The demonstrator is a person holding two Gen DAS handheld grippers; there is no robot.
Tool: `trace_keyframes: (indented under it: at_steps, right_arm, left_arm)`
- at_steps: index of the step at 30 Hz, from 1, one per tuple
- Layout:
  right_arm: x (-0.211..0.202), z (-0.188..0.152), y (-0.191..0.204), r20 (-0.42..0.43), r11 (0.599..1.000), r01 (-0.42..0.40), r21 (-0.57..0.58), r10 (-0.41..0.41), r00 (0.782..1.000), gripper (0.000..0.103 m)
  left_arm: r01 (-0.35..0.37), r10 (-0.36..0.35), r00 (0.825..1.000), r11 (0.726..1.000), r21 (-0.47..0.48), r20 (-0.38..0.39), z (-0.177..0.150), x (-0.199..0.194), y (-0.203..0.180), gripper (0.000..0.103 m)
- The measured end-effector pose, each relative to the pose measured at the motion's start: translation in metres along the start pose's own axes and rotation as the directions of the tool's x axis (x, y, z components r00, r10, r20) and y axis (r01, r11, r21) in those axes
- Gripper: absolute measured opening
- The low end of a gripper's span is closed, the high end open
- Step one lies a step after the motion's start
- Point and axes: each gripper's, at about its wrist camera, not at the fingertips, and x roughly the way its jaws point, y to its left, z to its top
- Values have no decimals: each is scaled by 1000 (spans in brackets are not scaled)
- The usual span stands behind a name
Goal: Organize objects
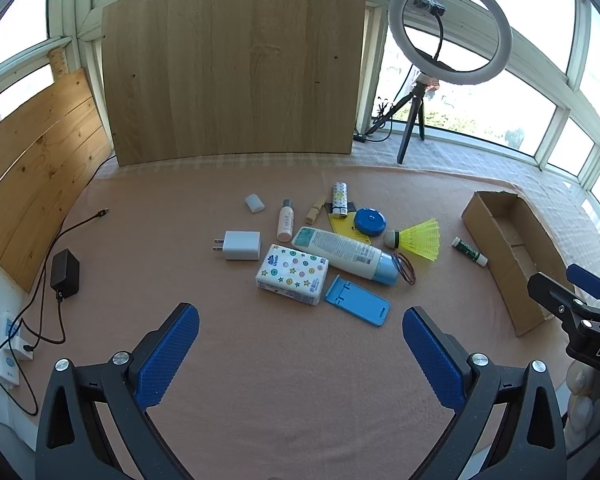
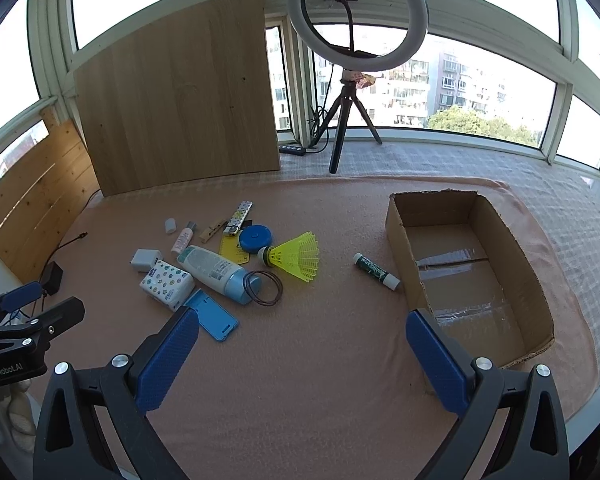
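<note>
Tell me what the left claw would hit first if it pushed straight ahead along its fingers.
Probably the blue phone stand, lying flat just ahead of the open left claw, with the lotion bottle right behind it. Depth is unclear, so it might meet the pink cloth first.

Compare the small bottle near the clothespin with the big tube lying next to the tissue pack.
The small bottle is slim, pale pinkish-white with a grey cap; the big tube is much longer and thicker, white with a light blue cap. The small bottle touches nothing else; the big tube lies against the tissue pack. The small bottle's cap points to the far wall; the big tube's points toward the cardboard box. Both lie flat on the pink cloth.
</note>
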Motion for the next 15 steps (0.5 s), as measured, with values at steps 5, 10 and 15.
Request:
trace_keyframes:
  at_steps: [5, 10, 15]
  right_arm:
    - [4, -1, -2, -8, 1000, 2, 2, -2, 1000, 102]
    - [10, 1, -4, -19, 1000, 1, 1, -1, 1000, 102]
    - [18, 3, -7, -30, 1000, -6, 3, 6, 1000, 102]
  left_arm:
    - [-3, 3, 1000, 1000, -2, -9, 1, 4, 3, 103]
    - [-7, 7, 1000, 1000, 0, -17, 2, 10, 6, 103]
    - [-10, 11, 1000, 1000, 6, -28, 5, 19, 8, 103]
